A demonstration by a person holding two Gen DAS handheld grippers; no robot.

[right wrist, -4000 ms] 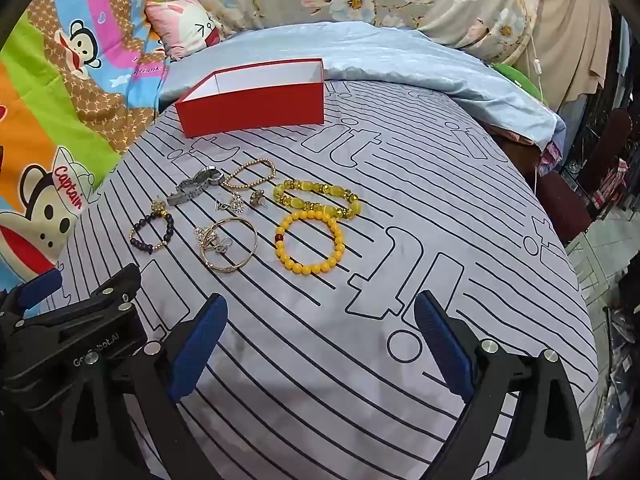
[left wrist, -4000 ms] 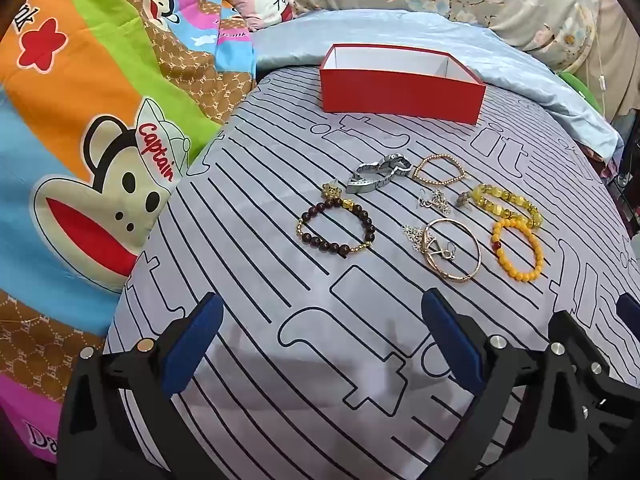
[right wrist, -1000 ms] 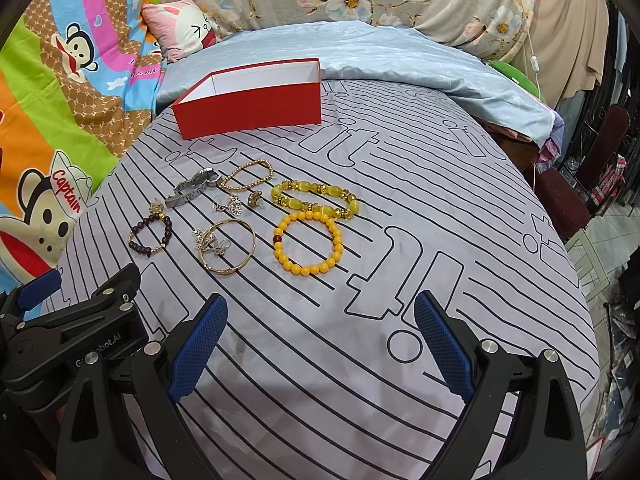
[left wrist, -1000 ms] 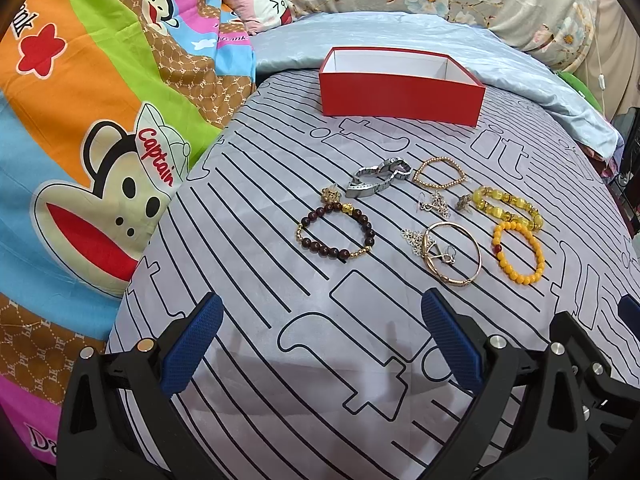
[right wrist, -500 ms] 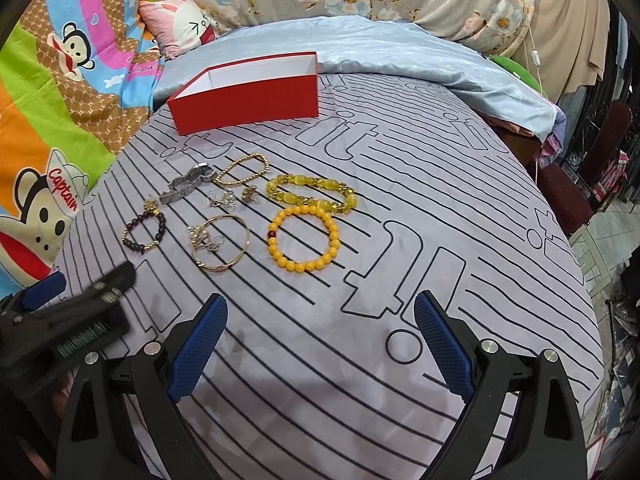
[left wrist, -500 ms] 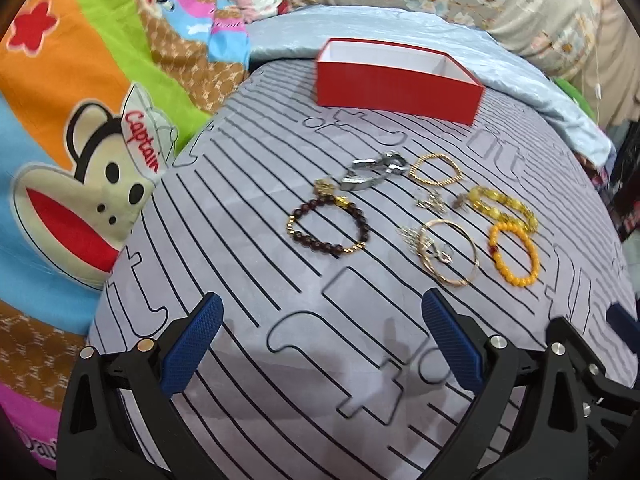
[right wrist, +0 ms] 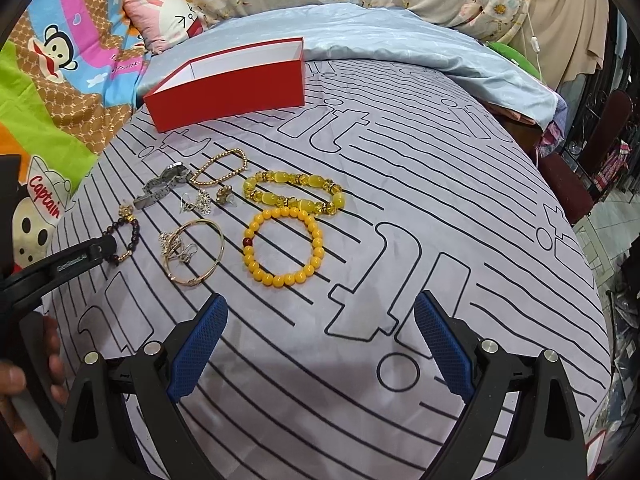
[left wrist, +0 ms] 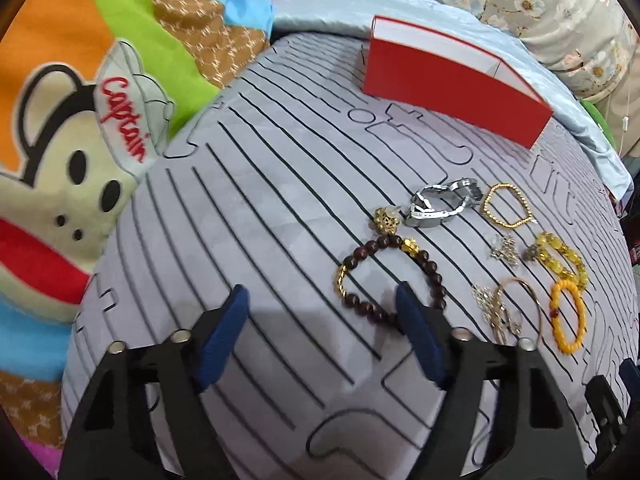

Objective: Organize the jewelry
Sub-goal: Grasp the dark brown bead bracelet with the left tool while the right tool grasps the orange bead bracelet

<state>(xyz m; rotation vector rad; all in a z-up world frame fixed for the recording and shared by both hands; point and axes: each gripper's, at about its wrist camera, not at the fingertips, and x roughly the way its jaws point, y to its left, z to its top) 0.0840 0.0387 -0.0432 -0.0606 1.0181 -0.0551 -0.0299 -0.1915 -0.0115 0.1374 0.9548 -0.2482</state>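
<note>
Several pieces of jewelry lie on the grey striped bedspread [right wrist: 400,184]. A dark bead bracelet [left wrist: 384,276] lies just ahead of my open left gripper [left wrist: 322,304]; the right blue fingertip [left wrist: 404,300] overlaps its near edge. A silver watch [left wrist: 440,200], a gold bead chain [left wrist: 506,206], a gold bangle [right wrist: 196,250], an orange bead bracelet [right wrist: 282,246] and a yellow stone bracelet [right wrist: 294,194] lie nearby. My right gripper [right wrist: 320,312] is open and empty, short of the orange bracelet. The open red box [right wrist: 228,84] stands behind.
A cartoon monkey blanket [left wrist: 60,184] lies at the left. A pale blue quilt [right wrist: 400,44] and floral pillows lie behind the box. The bed edge drops off at the right beside a dark red chair [right wrist: 580,176].
My left gripper has moved forward and down to the dark bead bracelet and its jaws have narrowed. My right gripper has edged a little closer to the jewelry.
</note>
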